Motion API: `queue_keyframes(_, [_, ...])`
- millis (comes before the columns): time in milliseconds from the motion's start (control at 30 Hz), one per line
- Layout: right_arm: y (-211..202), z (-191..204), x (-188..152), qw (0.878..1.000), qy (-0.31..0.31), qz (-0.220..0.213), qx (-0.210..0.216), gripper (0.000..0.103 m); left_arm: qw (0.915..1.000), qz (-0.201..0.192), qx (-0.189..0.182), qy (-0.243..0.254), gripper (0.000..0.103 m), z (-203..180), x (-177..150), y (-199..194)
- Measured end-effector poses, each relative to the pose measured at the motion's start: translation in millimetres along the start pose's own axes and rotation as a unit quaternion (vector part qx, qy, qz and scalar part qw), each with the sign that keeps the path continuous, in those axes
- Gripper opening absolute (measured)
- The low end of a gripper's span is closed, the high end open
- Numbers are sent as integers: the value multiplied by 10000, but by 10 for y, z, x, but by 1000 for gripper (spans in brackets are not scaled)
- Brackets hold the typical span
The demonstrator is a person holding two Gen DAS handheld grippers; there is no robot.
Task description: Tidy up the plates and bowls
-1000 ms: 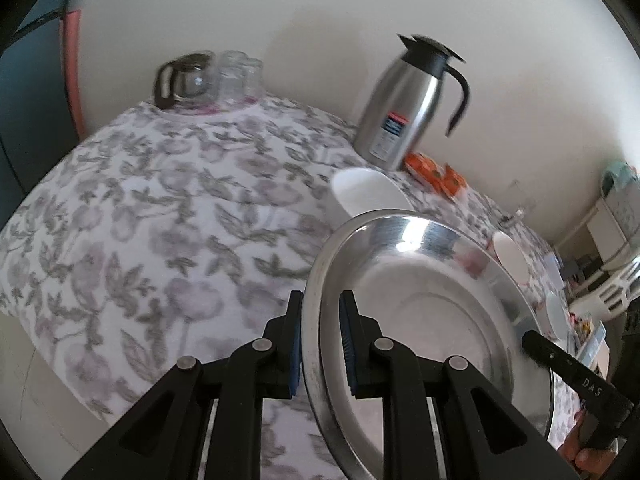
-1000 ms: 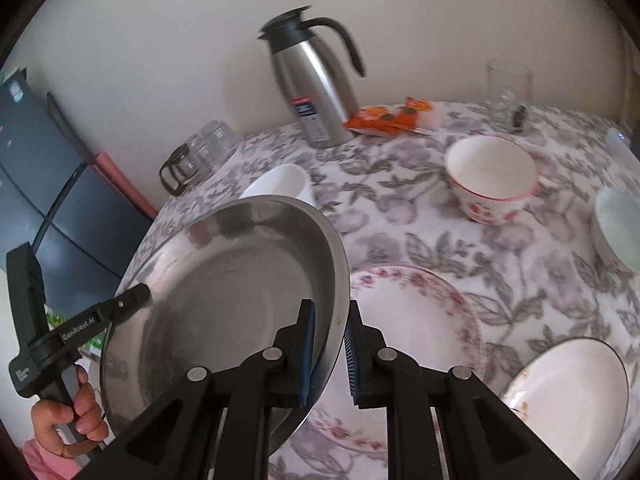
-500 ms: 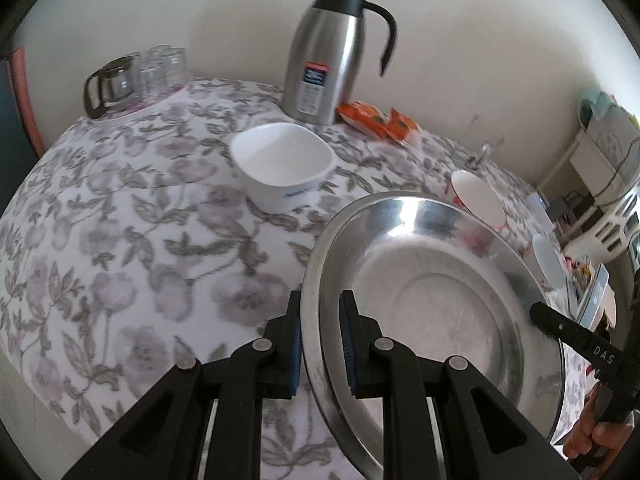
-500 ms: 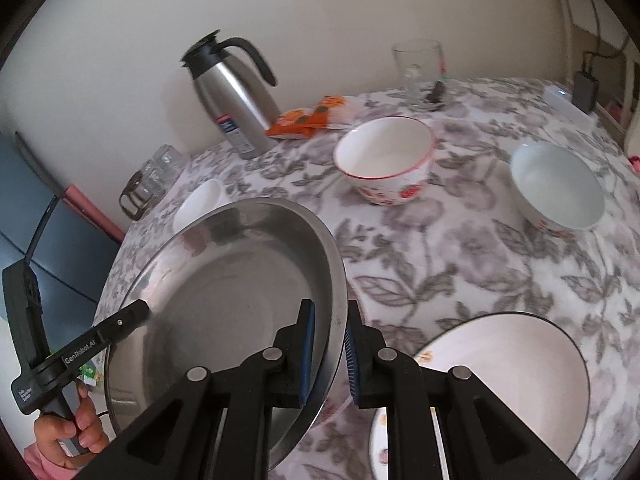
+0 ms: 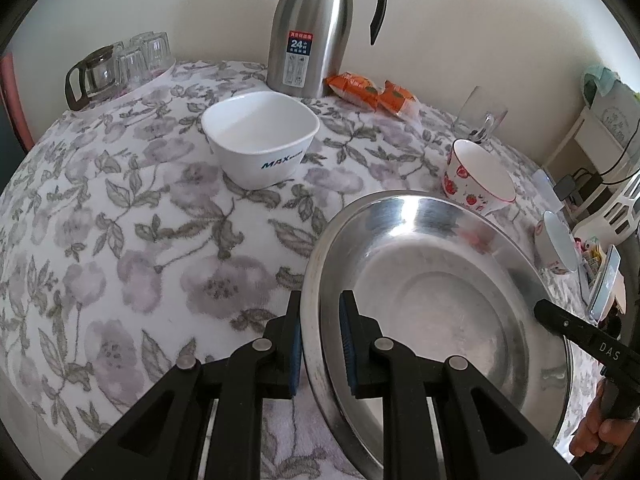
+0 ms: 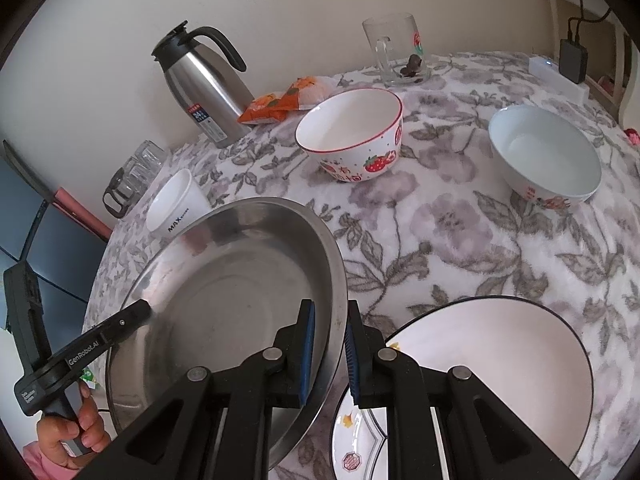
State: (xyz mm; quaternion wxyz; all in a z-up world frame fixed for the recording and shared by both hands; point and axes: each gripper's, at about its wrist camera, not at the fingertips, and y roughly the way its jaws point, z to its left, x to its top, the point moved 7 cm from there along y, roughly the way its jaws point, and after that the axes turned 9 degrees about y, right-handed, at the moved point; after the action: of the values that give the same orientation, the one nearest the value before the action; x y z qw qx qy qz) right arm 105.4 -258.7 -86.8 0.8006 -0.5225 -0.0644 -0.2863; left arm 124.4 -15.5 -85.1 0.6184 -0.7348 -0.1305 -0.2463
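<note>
The left hand-held gripper [image 5: 320, 344] is clamped on the left rim of a large stainless steel plate [image 5: 432, 308], its blue pads pressing either side of the edge. The right hand-held gripper [image 6: 330, 354] is clamped on the opposite rim of the same steel plate [image 6: 224, 312], so the dish is carried between the two, tilted, above the table [image 5: 132, 240] with its floral cloth. Just beside it to the right lies a white plate with a dark rim [image 6: 492, 364], resting on another patterned plate. Farther back stand a strawberry-patterned bowl [image 6: 352, 136], a white bowl [image 6: 544, 152] to its right, and a square white bowl marked MAX [image 5: 260, 136]. A steel thermos jug [image 5: 316, 28], orange snack packets [image 5: 370, 92], a glass mug [image 6: 394, 50] and a cluster of glassware [image 5: 116, 68] line the wall side.
</note>
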Motion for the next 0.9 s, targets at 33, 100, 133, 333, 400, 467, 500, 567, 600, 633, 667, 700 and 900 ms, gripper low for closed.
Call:
queue_keyframes(33, [17,-8,-7,10000,9,15,-2,17,10000,7,1,-2,18,3,-4,13])
queue_keyframes(100, [46,-16,-21,10000,14,39,-11,17,10000,10,6,-10,18,13,-5,30])
queue_keyframes(133, [55,-18,-24,10000,11,47,-14,17,10000,14,11,-18,18,19,-6,39])
queue_keyframes(333, [134,-27,-49,9999,16,108,-22,17,10000,62,60,-20,18,48,-21,112])
queue_keyframes(400, [154,-32,-53,9999,9,114,-25,17,10000,76,63,-8,18,56,-22,138])
queue_keyframes(467, [174,-43,-56,9999,24,128,-31,16,9999,107,46,-5,18,59,-32,172])
queue_keyframes(500, [189,-50,-61,9999,37,141,-27,16,9999,128,48,-9,18,63,-38,187])
queue_keyframes(567, [207,-57,-69,9999,34,154,-36,16,9998,178,56,-8,18,66,-53,218])
queue_keyframes(600, [213,-58,-72,9999,34,157,-36,16,9998,197,58,-11,18,71,-60,231])
queue_keyframes(633, [219,-58,-74,9999,36,159,-27,16,9997,231,74,-10,18,77,-70,249])
queue_keyframes(667, [221,-56,-73,9999,39,150,-11,16,9996,256,84,-5,18,81,-75,263])
queue_keyframes(700, [221,-50,-70,9999,43,146,-2,16,9996,284,88,-11,18,85,-84,279])
queue_keyframes(900, [218,-50,-60,9999,58,134,3,16,9995,297,83,11,18,74,-87,292])
